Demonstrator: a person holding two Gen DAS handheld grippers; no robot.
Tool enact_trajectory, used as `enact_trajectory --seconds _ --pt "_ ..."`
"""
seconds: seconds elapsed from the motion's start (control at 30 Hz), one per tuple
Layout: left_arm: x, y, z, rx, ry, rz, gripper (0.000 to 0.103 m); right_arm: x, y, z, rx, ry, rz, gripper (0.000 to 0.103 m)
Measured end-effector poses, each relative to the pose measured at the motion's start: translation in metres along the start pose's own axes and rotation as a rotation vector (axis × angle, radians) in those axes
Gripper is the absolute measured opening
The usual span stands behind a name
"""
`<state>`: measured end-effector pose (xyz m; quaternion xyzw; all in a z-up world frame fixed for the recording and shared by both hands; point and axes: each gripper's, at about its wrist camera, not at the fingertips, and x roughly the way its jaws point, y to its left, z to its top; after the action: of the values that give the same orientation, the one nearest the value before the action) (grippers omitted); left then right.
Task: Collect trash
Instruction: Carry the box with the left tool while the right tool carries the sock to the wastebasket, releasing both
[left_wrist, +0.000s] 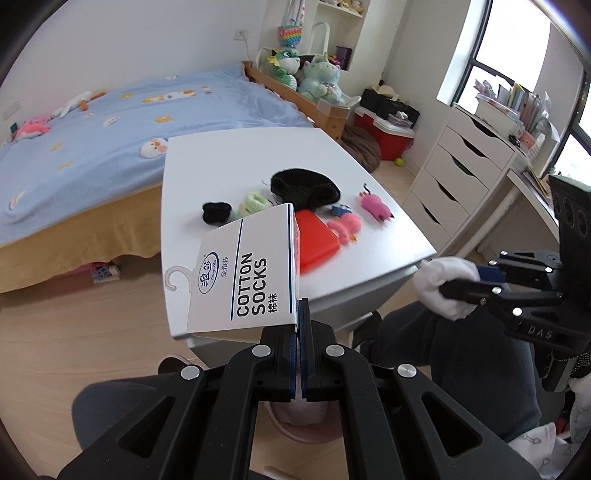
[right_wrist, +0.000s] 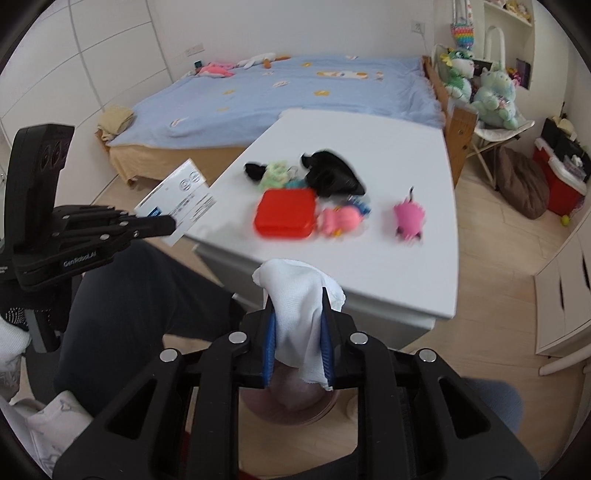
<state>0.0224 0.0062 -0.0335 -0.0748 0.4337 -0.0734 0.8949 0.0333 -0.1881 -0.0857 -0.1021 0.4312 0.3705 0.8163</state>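
Observation:
My left gripper (left_wrist: 299, 308) is shut on the edge of a white "cotton socks" packaging card (left_wrist: 243, 280), held up over the near edge of the white table (left_wrist: 221, 158). In the right wrist view the same card (right_wrist: 181, 199) juts from the left gripper (right_wrist: 170, 223) at the left. My right gripper (right_wrist: 297, 299) is shut on a crumpled white tissue (right_wrist: 291, 275), which bulges above the blue pads. In the left wrist view that tissue (left_wrist: 434, 275) shows in the right gripper (left_wrist: 456, 284). A pink bin (right_wrist: 291, 404) sits on the floor beneath both grippers, mostly hidden.
On the table lie a red box (right_wrist: 284, 214), two pink toys (right_wrist: 408, 218), a black cloth (right_wrist: 332, 173), a black scrunchie and a green item. The person's dark-trousered leg (right_wrist: 140, 291) is between the grippers. A bed (right_wrist: 295, 88) stands behind, white drawers (left_wrist: 458, 173) to the right.

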Motion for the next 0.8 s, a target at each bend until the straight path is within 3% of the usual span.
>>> enact_trajectory --seconds 0.27,0.3,0.37,0.43,0.8 --pt "-0.004 -0.01 -0.018 0.017 0.007 -0.023 0.0 0.019 0.013 -0.02 -0.01 0.062 0.04 0.025" --pt "-0.005 -0.01 -0.02 0.018 0.006 -0.024 0.0 0.019 0.013 -0.022 -0.01 0.064 0.034 0.03" --pt "-0.006 -0.011 -0.021 0.022 0.008 -0.023 0.0 0.019 0.011 -0.022 0.007 0.05 0.025 0.073" --pt "-0.007 -0.011 -0.023 0.024 0.008 -0.023 0.0 0.016 0.007 -0.021 0.031 0.033 0.019 0.088" --pt "-0.008 -0.029 -0.03 0.105 0.037 -0.056 0.0 -0.01 -0.02 -0.015 0.094 -0.037 -0.067 0.093"
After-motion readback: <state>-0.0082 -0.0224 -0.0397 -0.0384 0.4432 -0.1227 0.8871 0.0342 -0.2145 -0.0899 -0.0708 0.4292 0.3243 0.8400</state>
